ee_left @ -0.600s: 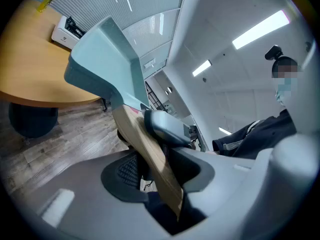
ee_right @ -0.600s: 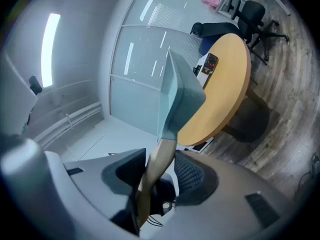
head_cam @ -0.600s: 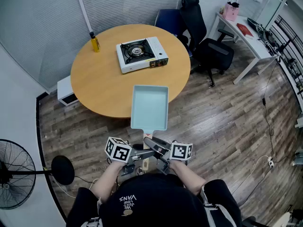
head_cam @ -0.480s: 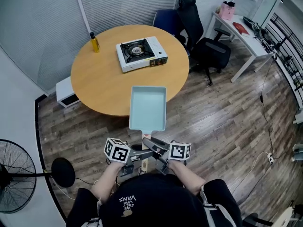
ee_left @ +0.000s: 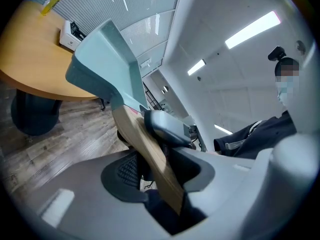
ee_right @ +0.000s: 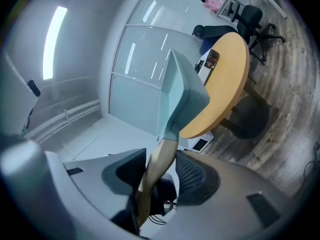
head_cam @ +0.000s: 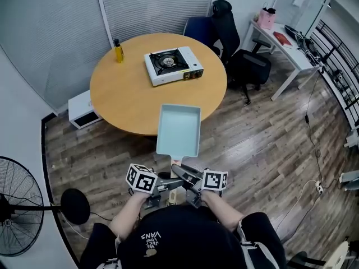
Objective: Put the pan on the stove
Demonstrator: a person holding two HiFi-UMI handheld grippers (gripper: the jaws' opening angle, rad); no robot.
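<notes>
Gripping the wooden handle [ee_left: 150, 156] of the pan [head_cam: 178, 130] with both tools at once: left gripper [head_cam: 168, 182] closed on it near the butt end, pads pressed against the wood in the left gripper view; right gripper [head_cam: 188, 175] closed on it too, a little further up toward the pan body, with the wood pinched between its pads in the right gripper view. Holding the pan in the air, roughly level, open side up and empty, over the near edge of the round table [head_cam: 129, 94]: front half above the tabletop, rear half and handle out past the edge, above the floor [head_cam: 252, 144]. Long axis running straight away from the body, handle end toward the grippers, far short side toward the stove [head_cam: 173, 65]. Stove well apart from the pan, standing toward the far edge of the table and a little right of its middle, with the burner [head_cam: 165, 61] on its left part. Judged from that layout: mid-carry, with most of the table's depth yet to cross. Next move likely a reach forward along the pan's own axis, nudged slightly left to bring the pan over the burner, then a lowering. Neither hand clearly nearer the stove, both sitting behind the pan at the handle, so probably a two-handed push rather than a hand-over. Worth watching for sag or roll at the far end, given the grip so far back. Bottle [head_cam: 119, 52] near the far left edge, well clear of that path.
</notes>
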